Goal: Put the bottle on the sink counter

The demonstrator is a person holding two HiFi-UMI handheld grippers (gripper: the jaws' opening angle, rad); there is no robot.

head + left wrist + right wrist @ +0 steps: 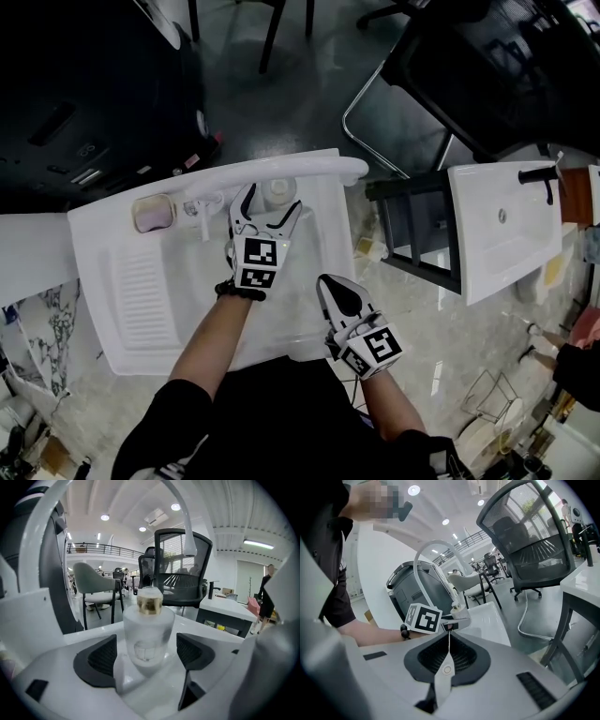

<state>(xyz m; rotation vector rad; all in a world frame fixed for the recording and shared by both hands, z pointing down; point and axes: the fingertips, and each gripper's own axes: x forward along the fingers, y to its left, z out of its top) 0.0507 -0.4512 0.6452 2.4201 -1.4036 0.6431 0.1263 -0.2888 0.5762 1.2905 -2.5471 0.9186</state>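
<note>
A white sink [98, 272] fills the middle of the head view, with a ribbed board on its left side and a white faucet [309, 169] along its far edge. A second white sink [506, 225] with a black tap stands well apart to the right, on a dark frame. A black mesh chair [180, 564] stands on the floor beyond the near sink's far edge. The left gripper [272, 202] reaches over the basin to the sink's far rim, its jaws spread wide, one either side of the bottle [147, 625], with a gap between each black pad and the glass, so nothing is gripped. The right gripper [328, 286] hangs near the sink's near right corner, its jaws pressed together on nothing. The bottle, frosted with a gold collar and a clear cap, stands upright on the counter at the far edge of the sink, under the faucet's arch. A small pinkish dish [153, 214] sits on the far left of the counter, left of the bottle.
</note>
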